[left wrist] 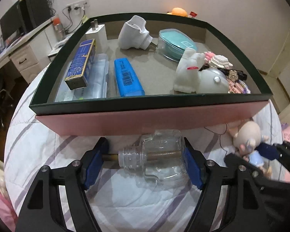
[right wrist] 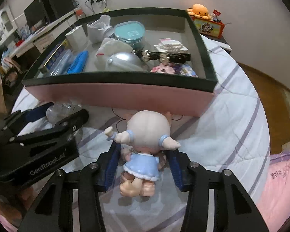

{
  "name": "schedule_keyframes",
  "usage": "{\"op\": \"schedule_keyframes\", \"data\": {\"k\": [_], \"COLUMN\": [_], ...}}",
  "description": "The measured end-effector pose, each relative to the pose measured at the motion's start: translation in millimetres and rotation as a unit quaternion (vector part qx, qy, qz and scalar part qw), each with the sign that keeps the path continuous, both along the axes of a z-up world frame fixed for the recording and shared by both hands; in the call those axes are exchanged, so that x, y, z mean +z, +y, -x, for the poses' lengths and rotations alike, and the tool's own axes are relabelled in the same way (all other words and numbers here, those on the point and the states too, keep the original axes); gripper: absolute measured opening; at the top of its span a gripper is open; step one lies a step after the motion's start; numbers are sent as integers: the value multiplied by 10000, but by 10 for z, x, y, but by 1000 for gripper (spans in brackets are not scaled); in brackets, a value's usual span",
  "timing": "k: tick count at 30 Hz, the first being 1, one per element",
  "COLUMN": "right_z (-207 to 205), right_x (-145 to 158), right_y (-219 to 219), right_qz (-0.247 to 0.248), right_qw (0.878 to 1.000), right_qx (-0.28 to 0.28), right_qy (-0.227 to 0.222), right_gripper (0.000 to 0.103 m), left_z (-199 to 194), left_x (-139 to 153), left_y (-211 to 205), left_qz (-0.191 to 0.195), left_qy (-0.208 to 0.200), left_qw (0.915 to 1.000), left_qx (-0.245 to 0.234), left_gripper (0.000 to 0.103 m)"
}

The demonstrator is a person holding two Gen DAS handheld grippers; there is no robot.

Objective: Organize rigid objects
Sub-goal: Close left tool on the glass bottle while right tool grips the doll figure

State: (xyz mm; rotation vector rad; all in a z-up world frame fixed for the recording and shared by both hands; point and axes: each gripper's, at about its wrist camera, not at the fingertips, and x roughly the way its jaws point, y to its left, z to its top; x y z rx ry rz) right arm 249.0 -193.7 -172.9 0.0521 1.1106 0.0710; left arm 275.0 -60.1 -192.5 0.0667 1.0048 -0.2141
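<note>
My left gripper [left wrist: 145, 158] is shut on a clear glass bottle [left wrist: 160, 160] with a brown wick rod, held lying sideways just in front of the pink box. My right gripper [right wrist: 143, 162] is shut on a doll figure [right wrist: 145, 145] with a pale head and light blue dress, held before the box's front wall. The pink box [left wrist: 137, 121] with a dark green rim holds several items: a blue case [left wrist: 128, 77], a white dog figure [left wrist: 189, 71], a teal container [left wrist: 176, 44], a white charger [left wrist: 96, 32]. The doll also shows in the left wrist view [left wrist: 249, 139].
The box sits on a white quilt with purple stripes [right wrist: 232, 119]. A desk with monitors [left wrist: 19, 19] stands at the back left. An orange plush [right wrist: 199, 9] on a colourful tin sits at the back right. A pink pillow [right wrist: 280, 174] lies at right.
</note>
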Motion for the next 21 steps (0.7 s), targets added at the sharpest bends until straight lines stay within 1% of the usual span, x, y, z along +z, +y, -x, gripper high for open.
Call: {"op": "schedule_keyframes", "data": {"k": [3,7,10,15,18,21], "right_z": [-37,-69,36,44,66,93], "right_x": [4,3,-19,25,41,68], "right_y": [29,14,0,11,24,39], "right_qz": [68,40,20,70,41,14], "right_qw": [10000,10000,10000,9999,9999,9999], "right_qx": [30,23,5,-55,-47,-52], "right_qy": [-12,-24,-52,-94,-109,-142], "right_gripper": [49,49,49,49,49,49], "left_z": [8,29,23,77,128,163], "left_x": [15,23,29,85,135,175], "left_y": [33,30,0,28,51,82], "left_qz": [41,-19,-19,-66,-161,-145], "left_qy": [38,42,54,-14,-116,-153], "left_qw": [10000,10000,10000,10000,9998,9997], "left_qx": [-21,-26,-36,3,62,73], "left_gripper": [75,75,75,75,75,75]}}
